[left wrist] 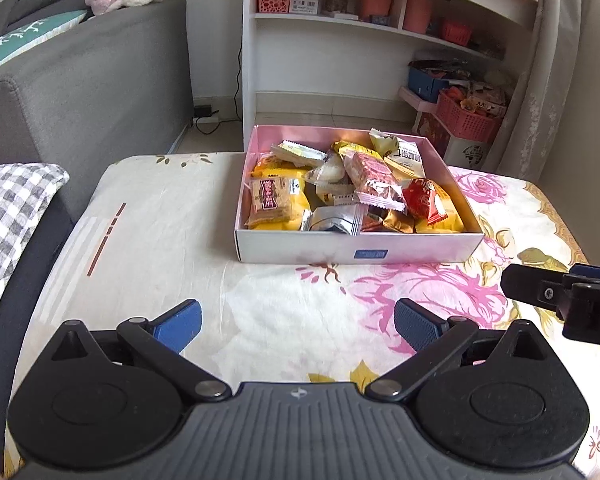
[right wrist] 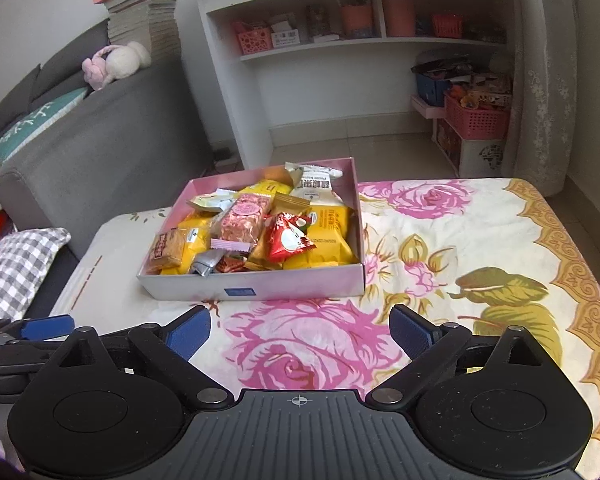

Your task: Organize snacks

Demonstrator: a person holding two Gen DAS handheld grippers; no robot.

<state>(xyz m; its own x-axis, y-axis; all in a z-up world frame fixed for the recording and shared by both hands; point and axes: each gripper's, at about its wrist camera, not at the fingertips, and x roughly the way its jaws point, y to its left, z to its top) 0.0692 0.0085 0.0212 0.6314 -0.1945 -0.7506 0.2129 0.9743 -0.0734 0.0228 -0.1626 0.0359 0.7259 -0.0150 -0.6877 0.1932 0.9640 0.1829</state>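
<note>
A pink box [left wrist: 356, 248] [right wrist: 260, 286] sits on the floral cloth and holds several wrapped snacks: a pink packet [left wrist: 374, 178] [right wrist: 244, 218], a red packet [left wrist: 424, 198] [right wrist: 288, 240], a brown biscuit packet [left wrist: 270, 200] [right wrist: 164, 252], a silver packet [left wrist: 334, 220] [right wrist: 208, 262] and yellow ones. My left gripper [left wrist: 298, 326] is open and empty, a little in front of the box. My right gripper [right wrist: 300, 332] is open and empty, in front of the box's right corner. The right gripper's side shows in the left wrist view [left wrist: 560, 296]; the left gripper's finger shows in the right wrist view [right wrist: 46, 326].
A grey sofa [left wrist: 80, 92] stands to the left with a checked cushion [left wrist: 12, 216]. A white shelf unit [left wrist: 364, 32] with baskets stands behind the table. A red basket [left wrist: 468, 118] and boxes sit on the floor at the right, by a curtain.
</note>
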